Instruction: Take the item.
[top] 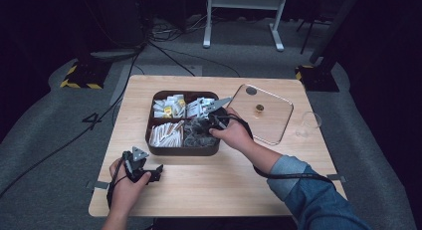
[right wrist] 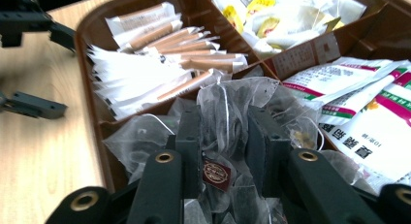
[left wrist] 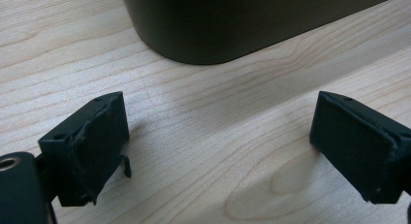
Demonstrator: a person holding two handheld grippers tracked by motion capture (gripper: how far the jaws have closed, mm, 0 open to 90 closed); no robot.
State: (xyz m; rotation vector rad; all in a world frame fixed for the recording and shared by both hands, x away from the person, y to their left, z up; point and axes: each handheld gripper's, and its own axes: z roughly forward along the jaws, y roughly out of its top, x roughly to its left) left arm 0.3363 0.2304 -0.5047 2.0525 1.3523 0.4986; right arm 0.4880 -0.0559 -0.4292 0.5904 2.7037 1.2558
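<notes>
Firstly, the high view shows a wooden table (top: 214, 190) with a dark brown tray (top: 183, 151) of four compartments near its middle. The right gripper (top: 201, 124) reaches into the near right compartment of the tray, where clear tea bags (top: 196, 135) lie. The right hand (top: 234, 133) holds it from the right side, and a blue sleeve (top: 308, 187) comes in from the lower right. The left gripper (top: 155, 171) rests low over the table, near the front left corner of the tray but apart from it, in the left hand (top: 127, 187). A transparent lid (top: 271, 123) with a small gold knob (top: 259, 109) lies on the table just to the right of the tray.

Next, the left gripper view shows its two black jaws standing wide apart, with only bare wood of the table (left wrist: 218, 151) between them. They grasp nothing. The rounded corner of the tray (left wrist: 213, 30) is ahead of them, not touching.

Finally, in the right gripper view the jaws are clenched on one clear tea bag (right wrist: 228, 117), which stands up between the pads above the other bags of that compartment. A small dark red tag (right wrist: 216, 173) hangs at the pads. White and brown stick packets (right wrist: 160, 64) fill the compartment behind, and white sachets with green and pink print (right wrist: 358, 93) lie at the right. The left gripper (right wrist: 29, 59) is seen far off over the table at the left edge.
</notes>
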